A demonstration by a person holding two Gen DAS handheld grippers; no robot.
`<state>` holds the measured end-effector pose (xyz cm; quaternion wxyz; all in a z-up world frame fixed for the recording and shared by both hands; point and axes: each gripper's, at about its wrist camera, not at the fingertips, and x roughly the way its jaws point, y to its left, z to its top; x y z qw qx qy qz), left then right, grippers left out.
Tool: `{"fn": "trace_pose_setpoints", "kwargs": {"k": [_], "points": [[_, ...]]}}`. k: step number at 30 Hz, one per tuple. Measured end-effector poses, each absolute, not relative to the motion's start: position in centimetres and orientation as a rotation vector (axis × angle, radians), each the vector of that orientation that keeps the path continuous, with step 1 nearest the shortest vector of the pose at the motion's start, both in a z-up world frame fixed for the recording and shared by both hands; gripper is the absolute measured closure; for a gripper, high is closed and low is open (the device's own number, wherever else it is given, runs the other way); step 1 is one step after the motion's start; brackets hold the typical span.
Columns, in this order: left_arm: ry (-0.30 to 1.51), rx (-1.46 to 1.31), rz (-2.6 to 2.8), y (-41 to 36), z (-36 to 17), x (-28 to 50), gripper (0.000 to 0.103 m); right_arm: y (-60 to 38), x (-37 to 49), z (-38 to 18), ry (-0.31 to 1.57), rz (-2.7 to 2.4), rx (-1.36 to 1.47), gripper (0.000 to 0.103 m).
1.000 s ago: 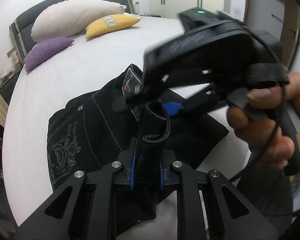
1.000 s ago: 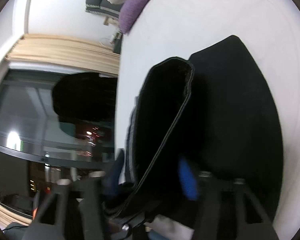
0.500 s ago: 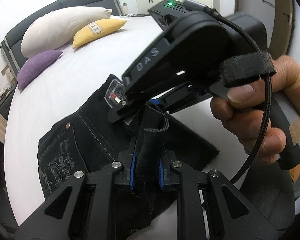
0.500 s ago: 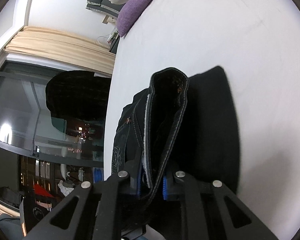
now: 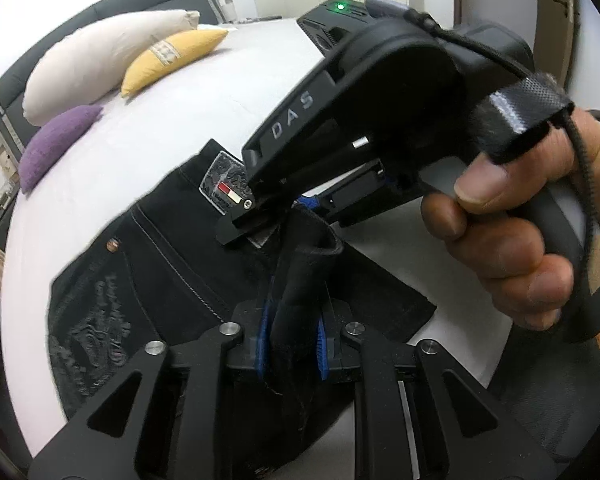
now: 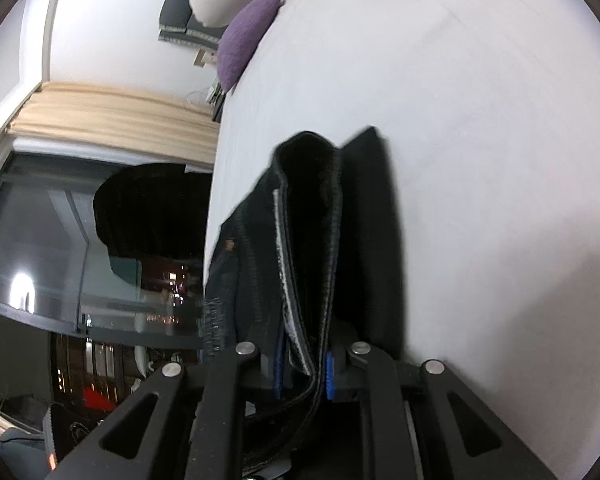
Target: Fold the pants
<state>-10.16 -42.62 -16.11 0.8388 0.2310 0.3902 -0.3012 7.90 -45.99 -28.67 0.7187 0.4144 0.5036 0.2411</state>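
Black pants (image 5: 148, 280) lie folded on the white bed (image 5: 148, 148), waistband patch facing up, a raised fold of fabric standing between both tools. Left gripper (image 5: 292, 344) clenched on that fold at the near edge; right gripper (image 6: 302, 364) clamped on the same bunched edge, its tip directly above the fold in the left view, right hand (image 5: 512, 248) around its handle. Three pillows (image 5: 100, 60) at the headboard, well apart.
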Motion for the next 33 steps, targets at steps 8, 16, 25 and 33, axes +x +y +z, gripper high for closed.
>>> {"fn": "trace_pose_setpoints", "kwargs": {"k": [8,16,25,33], "points": [[0.850,0.271,-0.749,-37.7,-12.6,-11.0,0.036,-47.4,6.4,-28.6,1.056,0.528,0.963,0.069],[0.814,0.119,-0.644,-29.9,-11.4,-9.1,0.021,-46.1,3.7,-22.3,0.958,0.591,0.874,0.059],[0.944,-0.036,-0.598,-25.8,-14.6,-4.1,0.036,-44.5,3.1,-28.8,1.101,0.546,0.904,0.103],[0.891,-0.114,-0.571,-22.3,-12.8,-0.4,0.038,-45.3,2.0,-27.2,1.084,0.511,0.841,0.103]]}}
